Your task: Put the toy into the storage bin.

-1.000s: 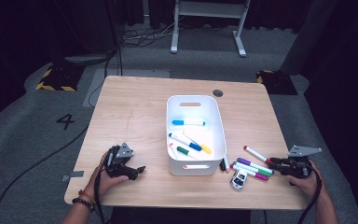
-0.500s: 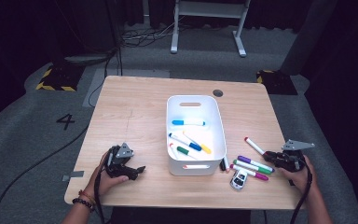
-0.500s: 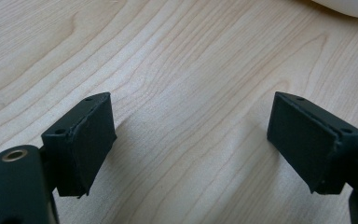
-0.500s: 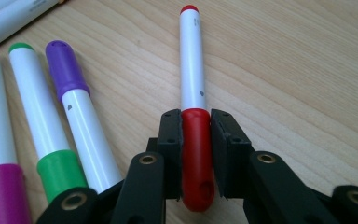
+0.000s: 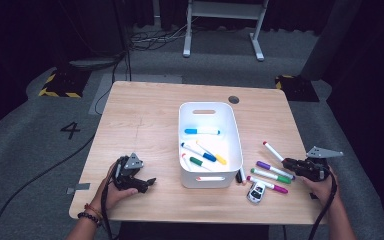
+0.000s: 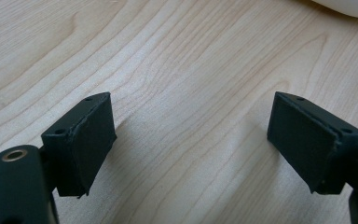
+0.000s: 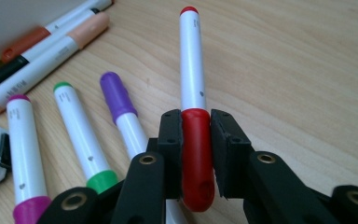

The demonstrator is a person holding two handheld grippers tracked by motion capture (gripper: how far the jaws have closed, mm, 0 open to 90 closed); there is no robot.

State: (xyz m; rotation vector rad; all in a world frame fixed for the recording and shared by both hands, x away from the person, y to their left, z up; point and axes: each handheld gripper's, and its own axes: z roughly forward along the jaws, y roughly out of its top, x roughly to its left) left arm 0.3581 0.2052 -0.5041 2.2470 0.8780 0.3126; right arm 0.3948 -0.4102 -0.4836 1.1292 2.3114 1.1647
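Observation:
My right gripper point(image 7: 196, 119) is shut on the red cap of a white marker point(image 7: 192, 60) that lies on the wooden table and points away from it. From above, that red marker point(image 5: 272, 150) lies right of the white bin point(image 5: 182, 135), with the right gripper point(image 5: 291, 163) at its near end. The left gripper point(image 5: 147, 182) rests near the table's front left, held by a hand. Its jaws stand wide open point(image 6: 191, 135) over bare wood with nothing between them.
Purple point(image 5: 275, 170), green point(image 5: 270, 176) and magenta point(image 5: 267, 185) markers lie beside the held one, with a toy car point(image 5: 255, 191) in front. A black marker point(image 5: 241, 175) lies against the bin. Several markers lie inside the bin. The bin's corner point(image 6: 349, 7) shows ahead of the left gripper.
The right gripper has shifted a little up and left to the red marker's near end, and the marker has shifted slightly. The left hand has kept still.

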